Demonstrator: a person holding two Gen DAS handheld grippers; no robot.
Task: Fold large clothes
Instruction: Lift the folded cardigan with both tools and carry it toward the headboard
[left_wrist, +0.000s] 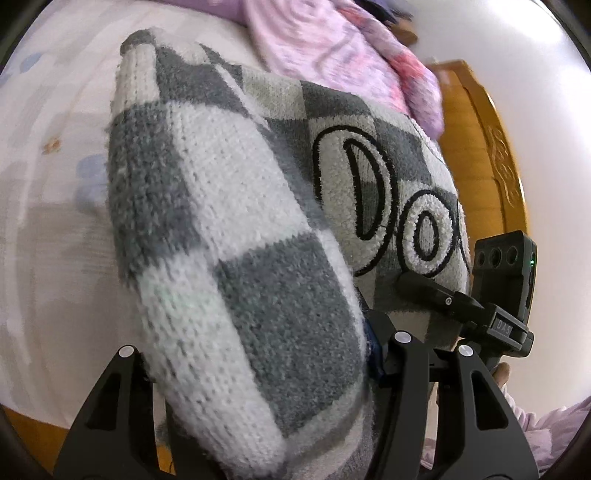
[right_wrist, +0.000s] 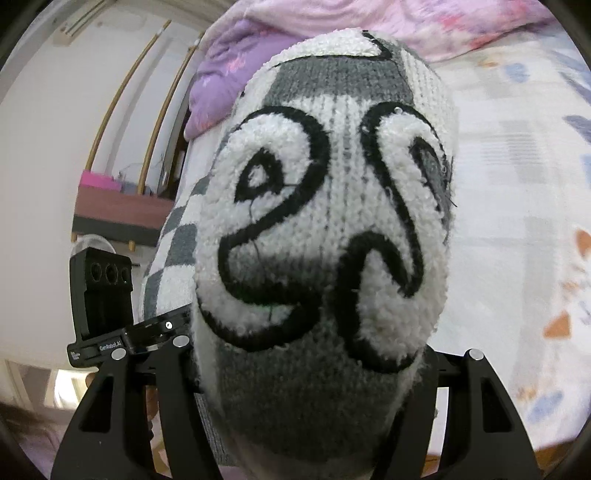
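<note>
Both tongs pinch the grey-and-white checkered knit sweater with fluffy black-outlined letters. It bulges between the left tongs and drapes over the right tongs, above the pale patterned bedsheet.

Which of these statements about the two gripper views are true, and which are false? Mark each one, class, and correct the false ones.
1. The sweater has a grey and white check pattern. True.
2. The left gripper hangs open with nothing between its fingers. False: sweater fabric bunches between them.
3. Fluffy letters outlined in black sit on the sweater. True.
4. The bedsheet under the sweater is plain black. False: it is pale with small coloured prints.
5. A pink and purple blanket lies beyond the sweater. True.
6. The right gripper holds a wooden spoon. False: sweater fabric fills it.
</note>
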